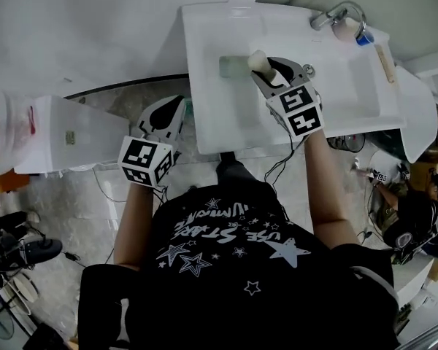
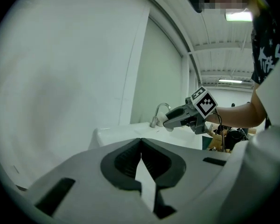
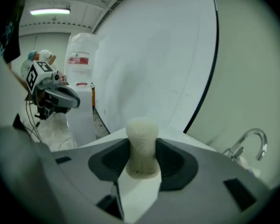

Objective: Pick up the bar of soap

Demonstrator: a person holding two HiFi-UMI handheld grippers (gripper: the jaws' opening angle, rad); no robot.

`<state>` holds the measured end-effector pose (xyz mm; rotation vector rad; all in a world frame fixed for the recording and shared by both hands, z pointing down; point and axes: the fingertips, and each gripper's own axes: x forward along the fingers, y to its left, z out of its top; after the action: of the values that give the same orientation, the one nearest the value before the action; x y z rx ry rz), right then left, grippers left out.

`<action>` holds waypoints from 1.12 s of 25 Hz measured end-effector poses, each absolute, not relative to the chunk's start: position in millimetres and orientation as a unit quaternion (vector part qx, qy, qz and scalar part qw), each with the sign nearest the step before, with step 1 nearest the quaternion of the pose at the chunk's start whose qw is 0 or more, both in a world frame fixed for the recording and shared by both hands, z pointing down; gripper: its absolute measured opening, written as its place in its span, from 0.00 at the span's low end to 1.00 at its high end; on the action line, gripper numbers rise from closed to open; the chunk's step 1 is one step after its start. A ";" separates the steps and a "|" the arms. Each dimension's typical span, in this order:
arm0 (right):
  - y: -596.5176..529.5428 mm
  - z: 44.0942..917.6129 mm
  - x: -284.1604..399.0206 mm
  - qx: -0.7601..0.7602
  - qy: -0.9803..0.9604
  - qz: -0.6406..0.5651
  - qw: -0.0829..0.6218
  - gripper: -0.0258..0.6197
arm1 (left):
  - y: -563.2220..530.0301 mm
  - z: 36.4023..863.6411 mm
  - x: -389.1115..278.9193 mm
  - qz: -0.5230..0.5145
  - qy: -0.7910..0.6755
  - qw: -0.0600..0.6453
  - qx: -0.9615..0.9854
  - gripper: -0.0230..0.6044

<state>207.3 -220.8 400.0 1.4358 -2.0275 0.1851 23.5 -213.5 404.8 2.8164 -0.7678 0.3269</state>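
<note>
**A:** What's on the left?

**B:** The left gripper [image 2: 141, 140]. It hangs beside the sink [image 1: 204, 86], off its left edge. Its jaws are pressed together with nothing between them. I'd guess it is kept there out of the way, since one gripper is enough for this job.

**A:** And further across?

**B:** A pale greenish thing [image 1: 232, 66] lies on the sink. It may be a soap dish, but I can't be sure. Just right of it is the right gripper [image 3: 143, 146], with its jaws part-way closed and clamped on the bar of soap [image 1: 261, 62]. The bar sticks out past the jaw tips and looks lifted clear of the sink. The pads squeeze its two broad faces, which probably stops it slipping.

**A:** How many of each?

**B:** Two grippers, one bar of soap, one sink, and one tap [image 1: 334, 14] at the far right.
</note>
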 end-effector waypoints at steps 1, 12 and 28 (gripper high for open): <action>-212.9 395.9 207.9 0.559 -0.767 0.073 0.307 0.32 | -209.6 403.0 24.0 0.109 -0.254 0.099 0.956 0.05; -120.7 388.7 203.2 0.667 -0.701 0.093 0.236 0.32 | -147.3 403.7 -0.1 0.103 -0.200 0.088 0.970 0.05; 5.9 399.0 123.1 0.726 -0.649 0.135 0.182 0.32 | -63.3 404.4 -50.4 0.106 -0.113 0.083 0.984 0.05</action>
<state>123.1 5.9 399.0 2.0490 -1.8325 0.3800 -50.4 -63.3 404.4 2.9389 -0.3364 0.3168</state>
